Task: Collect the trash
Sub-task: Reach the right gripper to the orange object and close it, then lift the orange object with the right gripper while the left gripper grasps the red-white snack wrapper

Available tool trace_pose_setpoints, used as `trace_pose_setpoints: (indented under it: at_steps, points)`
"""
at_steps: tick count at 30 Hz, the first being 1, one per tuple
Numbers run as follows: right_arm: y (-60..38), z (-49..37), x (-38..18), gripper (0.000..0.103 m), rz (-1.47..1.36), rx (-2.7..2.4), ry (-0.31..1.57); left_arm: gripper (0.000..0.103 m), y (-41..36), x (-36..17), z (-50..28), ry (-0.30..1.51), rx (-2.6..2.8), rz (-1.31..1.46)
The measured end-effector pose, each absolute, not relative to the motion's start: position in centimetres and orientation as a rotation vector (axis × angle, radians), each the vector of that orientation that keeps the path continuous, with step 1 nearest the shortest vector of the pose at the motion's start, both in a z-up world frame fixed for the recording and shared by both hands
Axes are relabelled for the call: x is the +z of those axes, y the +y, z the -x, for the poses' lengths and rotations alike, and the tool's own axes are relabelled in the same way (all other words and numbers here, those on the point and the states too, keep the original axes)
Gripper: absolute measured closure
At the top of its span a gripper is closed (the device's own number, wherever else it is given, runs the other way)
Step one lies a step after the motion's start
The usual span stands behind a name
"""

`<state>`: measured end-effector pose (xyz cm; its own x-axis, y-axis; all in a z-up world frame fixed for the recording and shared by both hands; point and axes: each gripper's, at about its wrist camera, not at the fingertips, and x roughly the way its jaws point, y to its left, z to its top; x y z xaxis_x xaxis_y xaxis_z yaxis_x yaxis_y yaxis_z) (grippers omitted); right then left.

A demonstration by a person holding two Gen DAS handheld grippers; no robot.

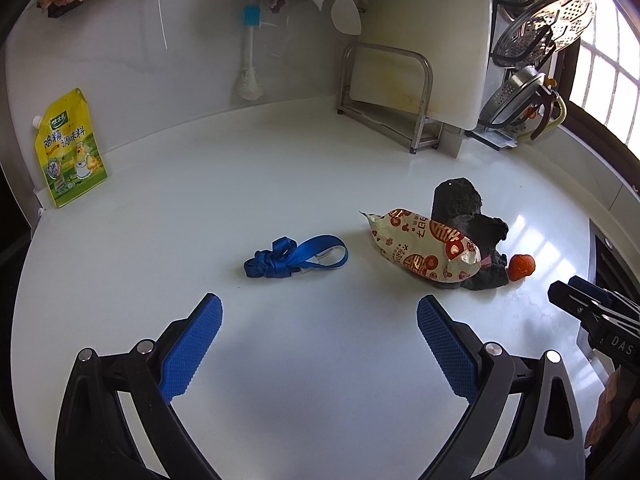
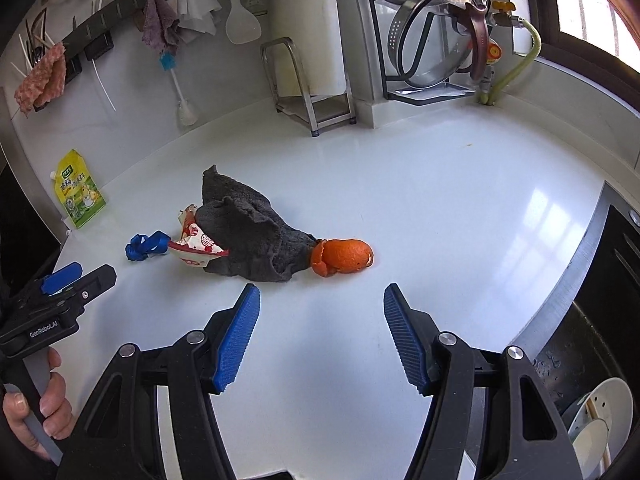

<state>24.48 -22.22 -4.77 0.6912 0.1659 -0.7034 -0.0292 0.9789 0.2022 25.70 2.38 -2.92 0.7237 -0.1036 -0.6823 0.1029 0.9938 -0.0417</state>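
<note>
On the white counter (image 1: 280, 160) lie a knotted blue ribbon (image 1: 294, 258), a red-and-cream snack wrapper (image 1: 424, 248), a dark grey cloth (image 1: 464, 208) and an orange peel (image 1: 521, 267). My left gripper (image 1: 320, 312) is open and empty, just short of the ribbon. In the right wrist view my right gripper (image 2: 322, 300) is open and empty, a little short of the orange peel (image 2: 344, 256) and the cloth (image 2: 248, 232). The wrapper (image 2: 196, 246) sits partly under the cloth, with the ribbon (image 2: 146, 246) to its left.
A yellow seasoning pouch (image 1: 70, 148) leans on the back wall at left. A metal rack with a cutting board (image 1: 400, 80) and a dish rack with pots (image 2: 436, 40) stand at the back. A sink with a white dish (image 2: 600, 416) lies at right.
</note>
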Motion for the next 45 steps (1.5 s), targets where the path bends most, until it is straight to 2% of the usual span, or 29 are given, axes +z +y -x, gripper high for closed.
trace_pose_setpoints:
  at_steps: [18, 21, 29, 37, 45]
  points:
    - [-21.5, -29.5, -6.7, 0.042, -0.142, 0.092, 0.875, 0.007, 0.9, -3.1, -25.8, 0.762, -0.146, -0.023]
    - [-21.6, -29.8, -6.9, 0.05, -0.14, 0.089, 0.882, 0.007, 0.5, -3.1, -25.9, 0.762, -0.151, -0.026]
    - [-22.0, -29.7, -6.8, 0.079, -0.156, 0.12, 0.864, 0.007, -1.1, -2.9, -26.0, 0.764, -0.178, -0.018]
    - [-24.0, -28.7, -6.3, 0.085, -0.256, 0.147, 0.842, 0.007, -3.6, -3.1, -26.3, 0.776, -0.201, 0.001]
    - [-25.6, -28.0, -5.3, 0.085, -0.319, 0.151, 0.81, 0.007, -5.8, -3.4, -27.7, 0.772, -0.163, 0.002]
